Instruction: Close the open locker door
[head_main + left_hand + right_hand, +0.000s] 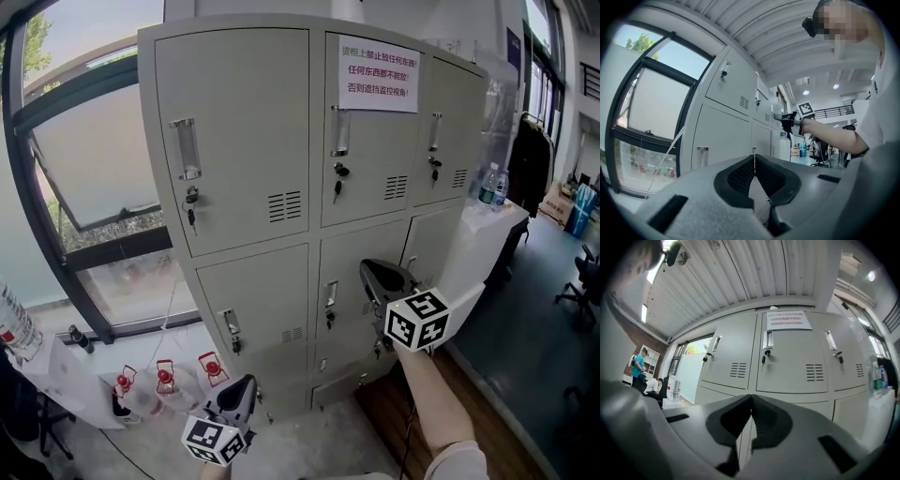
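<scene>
A grey locker cabinet (281, 141) with two rows of three doors stands in front of me. Every door that shows lies flush with the cabinet front, with keys hanging in the upper locks. My right gripper (368, 270) is held up in front of the lower middle door (352, 281), jaws shut with nothing between them. In the right gripper view the shut right gripper (751, 397) points at the cabinet (787, 362). My left gripper (246, 382) hangs low near the cabinet's bottom left corner, also shut and empty. In the left gripper view, the left gripper (754, 157) looks along the cabinet (726, 136).
A large window (84, 141) fills the left wall. A white table (487, 225) with water bottles (489, 185) stands against the cabinet's right side. Red-topped items (165, 377) sit on the floor at lower left. A paper notice (378, 73) is taped to the upper middle door.
</scene>
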The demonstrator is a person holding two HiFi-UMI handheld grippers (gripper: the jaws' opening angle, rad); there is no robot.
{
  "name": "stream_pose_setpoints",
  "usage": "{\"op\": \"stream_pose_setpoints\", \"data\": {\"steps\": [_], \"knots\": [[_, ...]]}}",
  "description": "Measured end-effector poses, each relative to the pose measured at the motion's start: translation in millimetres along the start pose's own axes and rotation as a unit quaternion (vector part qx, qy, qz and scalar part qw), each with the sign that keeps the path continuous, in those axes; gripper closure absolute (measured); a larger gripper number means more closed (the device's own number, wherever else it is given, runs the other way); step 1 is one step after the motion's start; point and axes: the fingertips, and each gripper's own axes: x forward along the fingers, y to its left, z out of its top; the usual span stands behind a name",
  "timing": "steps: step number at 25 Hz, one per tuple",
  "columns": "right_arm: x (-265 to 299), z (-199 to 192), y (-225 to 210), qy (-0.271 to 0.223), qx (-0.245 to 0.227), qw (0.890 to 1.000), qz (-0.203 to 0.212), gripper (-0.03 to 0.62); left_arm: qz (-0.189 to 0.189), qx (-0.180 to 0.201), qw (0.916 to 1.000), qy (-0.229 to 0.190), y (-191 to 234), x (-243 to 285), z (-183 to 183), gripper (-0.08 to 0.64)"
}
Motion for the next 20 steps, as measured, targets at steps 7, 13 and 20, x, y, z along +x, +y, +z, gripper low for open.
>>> {"op": "stream_pose_setpoints", "data": {"steps": [7, 13, 20], "knots": [[-67.3, -68.3, 36.6, 0.028, 0.017, 0.999, -0.043, 0.580, -0.031, 0.033, 0.9988, -0.019, -8.0, 6.9, 12.2, 0.547], [-122.2, -118.1, 69.9, 0.038, 0.034, 0.994, -0.092, 0.580, -0.039, 0.030, 0.9981, -0.037, -19.0, 8.3, 13.4, 0.548], [-140.0, -146.0, 100.1, 0.045, 0.045, 0.993, -0.097, 0.580, -0.058, 0.024, 0.9977, -0.025, -31.8, 11.4, -1.1, 0.548]]}}
